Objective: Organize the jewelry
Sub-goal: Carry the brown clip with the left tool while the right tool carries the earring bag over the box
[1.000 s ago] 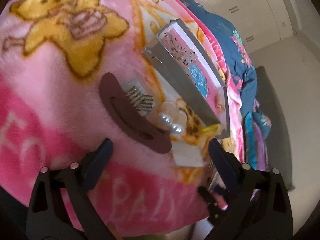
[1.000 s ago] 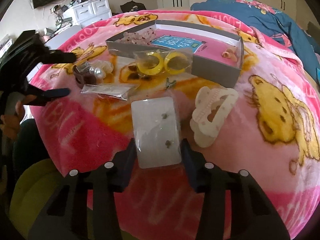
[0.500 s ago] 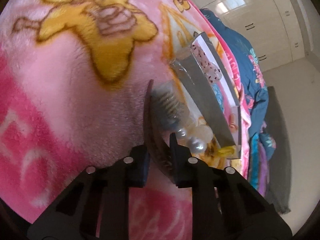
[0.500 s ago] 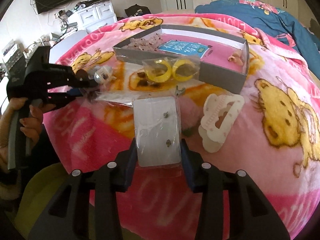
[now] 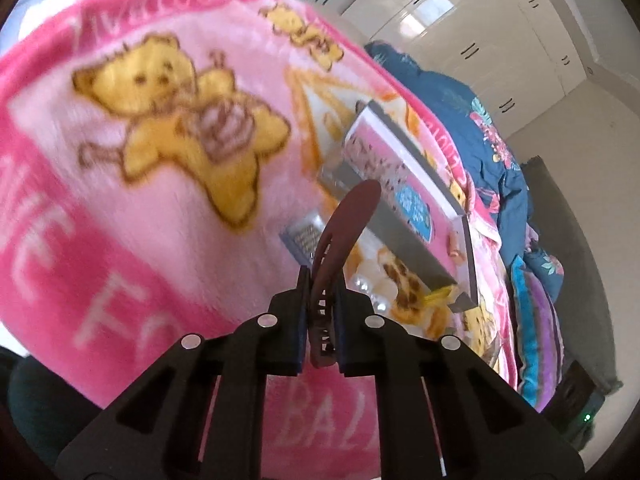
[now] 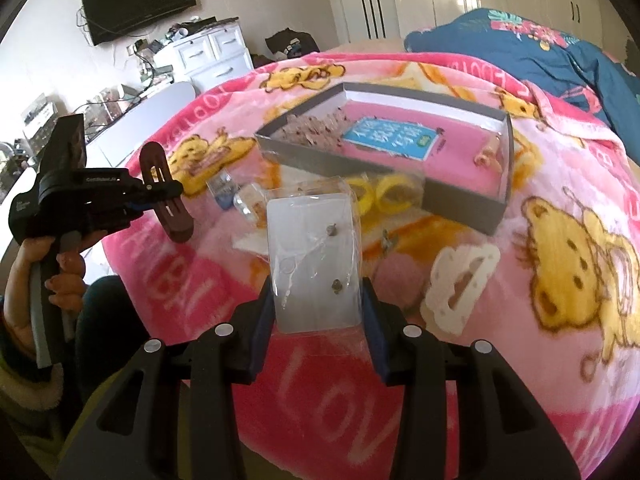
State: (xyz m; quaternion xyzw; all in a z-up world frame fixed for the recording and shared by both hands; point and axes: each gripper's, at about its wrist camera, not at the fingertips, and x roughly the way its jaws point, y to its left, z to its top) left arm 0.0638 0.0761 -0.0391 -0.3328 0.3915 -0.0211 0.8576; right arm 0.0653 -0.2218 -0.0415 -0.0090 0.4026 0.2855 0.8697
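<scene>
Left gripper (image 5: pixel 320 312) pinching brown clip (image 5: pixel 344 236), lifted clear of blanket (image 5: pixel 120 208), free air all round. Right gripper (image 6: pixel 318 308) clamped on earring card (image 6: pixel 314 264), above blanket's front edge. Ahead: grey box (image 6: pixel 460 200), yellow rings (image 6: pixel 384 196) against its wall, white clip (image 6: pixel 460 284) right, pearls (image 5: pixel 372 292) left.

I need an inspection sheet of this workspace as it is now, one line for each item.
Surface: pink fleece blanket with yellow bears.
Job's things: grey cardboard box; brown oval hair clip; white earring card in clear bag; cream hair claw; yellow rings in a bag.
Clutter: blue floral quilt.
Grippers: left gripper shut on hair clip; right gripper shut on earring card.
Cables: tangled beside white drawers.
Surroundings: wall television, wardrobes.
</scene>
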